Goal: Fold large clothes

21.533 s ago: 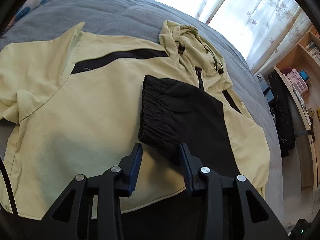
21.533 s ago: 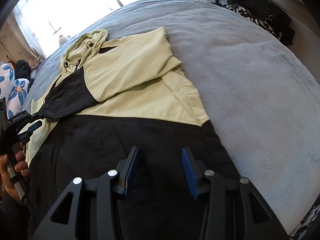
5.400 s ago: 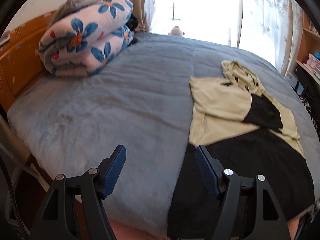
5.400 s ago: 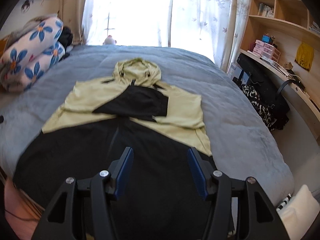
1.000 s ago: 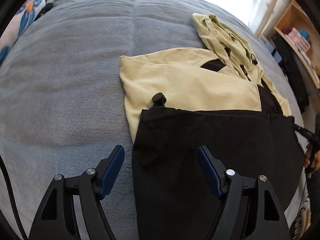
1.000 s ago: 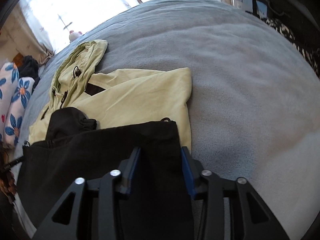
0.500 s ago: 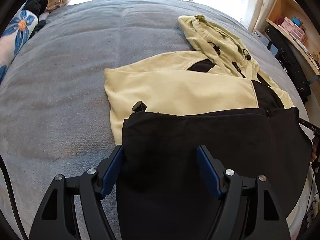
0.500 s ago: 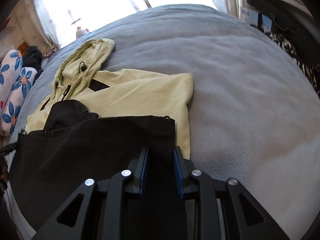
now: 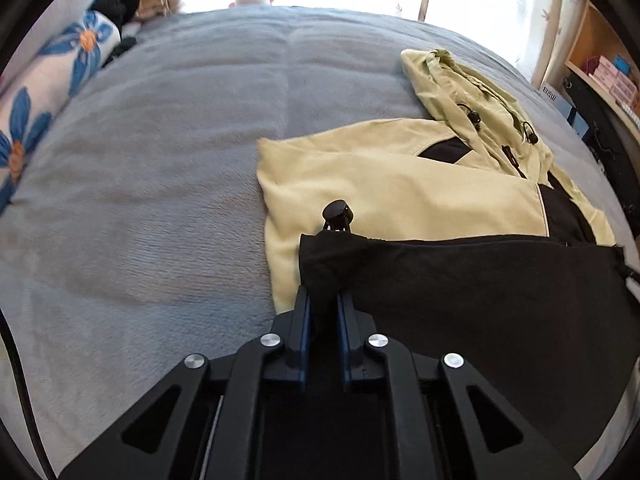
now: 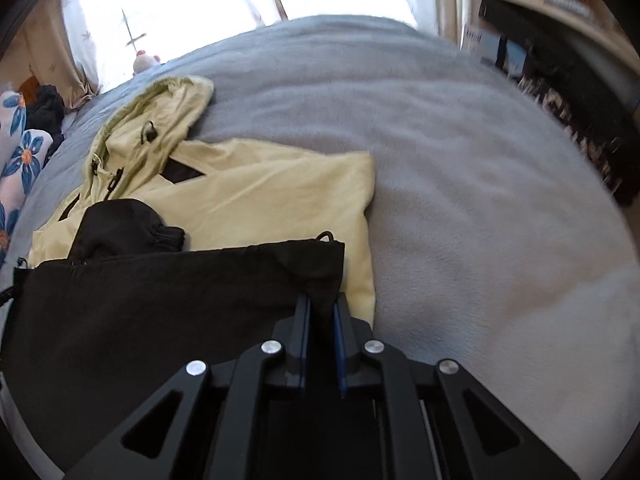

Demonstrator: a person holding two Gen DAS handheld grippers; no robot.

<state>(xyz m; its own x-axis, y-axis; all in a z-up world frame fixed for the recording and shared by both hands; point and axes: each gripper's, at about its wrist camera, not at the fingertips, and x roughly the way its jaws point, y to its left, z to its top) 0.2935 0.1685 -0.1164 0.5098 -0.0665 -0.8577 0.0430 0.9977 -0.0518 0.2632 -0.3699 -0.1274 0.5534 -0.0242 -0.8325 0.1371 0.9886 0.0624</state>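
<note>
1. Yellow and black hooded jacket (image 9: 400, 184) spread on a grey bed (image 9: 160, 160), hood (image 9: 452, 84) toward the window, sleeves folded across the chest.
2. Black lower half (image 10: 160, 292) of the jacket doubled up over the yellow upper part, its folded-up hem running across the middle.
3. Cord stopper (image 9: 337, 213) sticking up at the hem corner on one side; small cord loop (image 10: 326, 236) at the other corner.
4. Left gripper (image 9: 323, 304) clamped on black cloth just below the stopper corner, fingers nearly together with a pinch of hem between.
5. Right gripper (image 10: 320, 308) at the opposite hem corner, closing, black cloth pressed between its narrow fingers.
6. Flowered blanket (image 9: 36, 92) rolled at the bed's far left edge; small soft toy (image 10: 145, 60) by the bright window.
7. Wooden shelves (image 9: 600, 68) and dark bags (image 10: 580, 112) beside the bed, blurred in the right view.
</note>
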